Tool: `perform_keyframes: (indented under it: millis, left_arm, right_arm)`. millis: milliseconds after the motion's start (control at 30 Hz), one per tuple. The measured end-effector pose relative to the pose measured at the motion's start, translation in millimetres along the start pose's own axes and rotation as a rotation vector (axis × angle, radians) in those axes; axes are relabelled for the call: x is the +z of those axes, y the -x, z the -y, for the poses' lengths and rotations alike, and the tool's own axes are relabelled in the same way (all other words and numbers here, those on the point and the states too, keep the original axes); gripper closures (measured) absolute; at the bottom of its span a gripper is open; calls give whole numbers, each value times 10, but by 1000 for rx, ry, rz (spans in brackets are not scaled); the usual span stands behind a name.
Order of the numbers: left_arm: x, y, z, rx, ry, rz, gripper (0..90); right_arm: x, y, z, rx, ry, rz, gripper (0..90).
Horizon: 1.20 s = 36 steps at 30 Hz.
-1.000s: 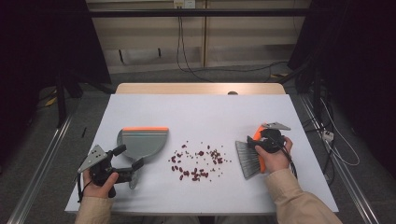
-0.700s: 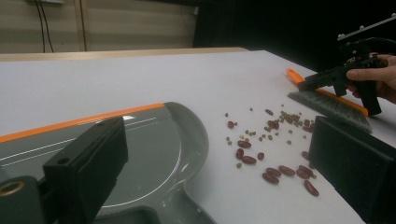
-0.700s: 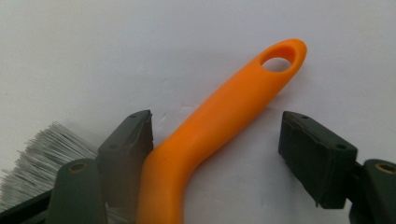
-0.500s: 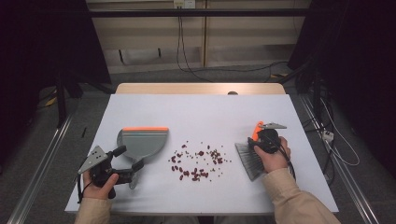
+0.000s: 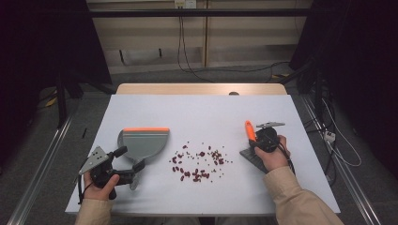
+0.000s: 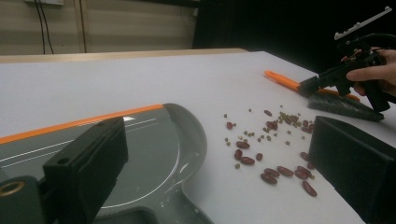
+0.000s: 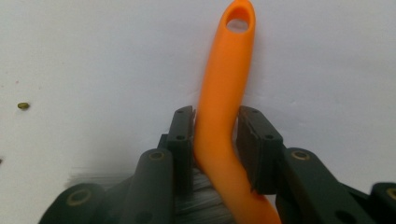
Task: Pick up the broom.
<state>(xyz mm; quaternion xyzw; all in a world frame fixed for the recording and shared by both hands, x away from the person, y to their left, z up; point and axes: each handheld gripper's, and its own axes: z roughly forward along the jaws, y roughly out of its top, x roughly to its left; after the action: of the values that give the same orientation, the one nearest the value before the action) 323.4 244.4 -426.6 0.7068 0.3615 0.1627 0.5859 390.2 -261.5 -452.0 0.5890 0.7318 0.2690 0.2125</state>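
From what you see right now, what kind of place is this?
Probably a lab or studio set up for recording tabletop work, not a home. A white table stands between dark curtains, loose cables trail along the bare wall behind, and metal rails run on the floor beside it.

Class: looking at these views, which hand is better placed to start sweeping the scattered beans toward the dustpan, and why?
The right. The right gripper has just closed its jaws around the brush handle, beside the beans. The left gripper sits open at the dustpan, gripping nothing.
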Motion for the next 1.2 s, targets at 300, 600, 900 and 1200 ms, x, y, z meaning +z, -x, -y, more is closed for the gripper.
perform_keyframes:
  millis: [300,600,900,1200]
  left_arm:
    - [-5,7,-5,-6,2,-3,47]
    - [11,16,-10,-7,-1,-9,47]
    - [25,19,-21,2,-3,-5,47]
    - [48,51,-29,12,-8,2,47]
  right_arm:
    - [13,6,-3,14,-3,-4,668]
    - [32,-23,-42,29,-35,17,674]
    - [35,1,-42,49,-41,2,676]
    - [35,1,-32,58,-34,2,676]
